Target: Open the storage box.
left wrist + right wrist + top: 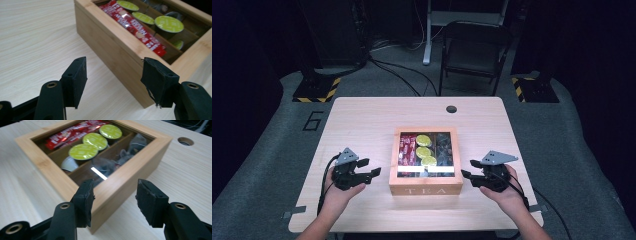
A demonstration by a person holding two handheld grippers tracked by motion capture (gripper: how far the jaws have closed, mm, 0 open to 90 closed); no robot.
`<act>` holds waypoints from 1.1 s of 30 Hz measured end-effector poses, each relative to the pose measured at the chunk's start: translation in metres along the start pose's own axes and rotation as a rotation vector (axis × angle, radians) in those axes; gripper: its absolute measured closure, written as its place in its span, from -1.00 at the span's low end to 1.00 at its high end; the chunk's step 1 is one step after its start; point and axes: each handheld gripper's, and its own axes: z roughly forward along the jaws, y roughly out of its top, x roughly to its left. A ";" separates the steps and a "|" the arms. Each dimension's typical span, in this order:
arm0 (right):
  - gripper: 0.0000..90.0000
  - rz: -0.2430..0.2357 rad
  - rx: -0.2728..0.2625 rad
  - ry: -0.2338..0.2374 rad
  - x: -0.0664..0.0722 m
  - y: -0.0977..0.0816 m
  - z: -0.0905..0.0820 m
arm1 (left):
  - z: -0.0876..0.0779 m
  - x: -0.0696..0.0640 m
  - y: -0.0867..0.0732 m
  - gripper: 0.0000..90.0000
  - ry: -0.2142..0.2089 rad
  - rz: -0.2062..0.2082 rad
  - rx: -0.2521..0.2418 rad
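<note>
A wooden tea box (426, 189) marked TEA stands mid-table under a clear lid. Inside lie red sachets (406, 148), green-topped capsules (424, 150) and dark tea bags (443, 147). My left gripper (371, 167) hovers left of the box, open, with nothing between its jaws. In the left gripper view (113, 67) the box's side wall (112, 50) lies just ahead. My right gripper (468, 168) hovers right of the box, open and apart from it. In the right gripper view (115, 187) a box corner (155, 147) shows beyond the jaws, with capsules (82, 151) under the lid.
The light wooden table (362, 120) has a round cable hole (451, 109) near its far edge. Behind the table stand a folding chair (474, 47) and a floor base with hazard stripes (314, 90). Bare tabletop lies on both sides of the box.
</note>
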 end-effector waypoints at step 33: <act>0.28 -0.001 0.056 0.035 0.027 -0.040 0.015 | 0.024 -0.044 -0.036 0.13 -0.114 0.071 0.029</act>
